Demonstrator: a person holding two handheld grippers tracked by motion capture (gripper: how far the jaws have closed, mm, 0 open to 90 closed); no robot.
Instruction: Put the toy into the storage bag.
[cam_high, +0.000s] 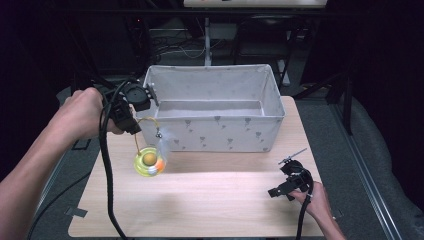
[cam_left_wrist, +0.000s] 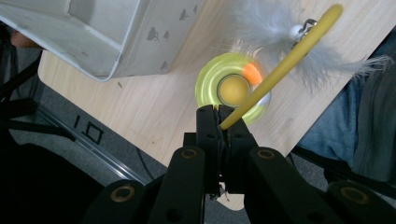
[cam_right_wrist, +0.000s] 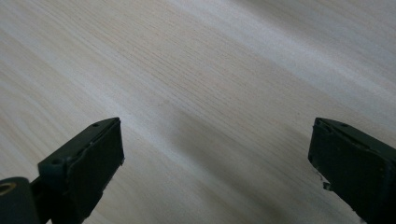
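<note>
A cat toy hangs from my left gripper (cam_high: 135, 129): a yellow-green disc (cam_high: 148, 161) with an orange ball in it, a thin yellow stalk (cam_high: 138, 142), and a white feather (cam_high: 161, 142) with a small bell. In the left gripper view the jaws of that gripper (cam_left_wrist: 218, 112) are shut on the stalk (cam_left_wrist: 285, 60), and the disc (cam_left_wrist: 232, 88) sits just beyond them, over the wooden table (cam_left_wrist: 154, 116). I cannot tell whether the disc touches the table. My right gripper (cam_high: 281, 178) stays low at the table's right front, open, with bare wood (cam_right_wrist: 210, 70) between its jaws (cam_right_wrist: 217, 154).
A white fabric bin (cam_high: 215, 135) with a grey print stands across the back of the table, its near left corner (cam_left_wrist: 116, 42) close to the toy. Black cables trail from both grippers. The table's edges drop off to a dark floor on all sides.
</note>
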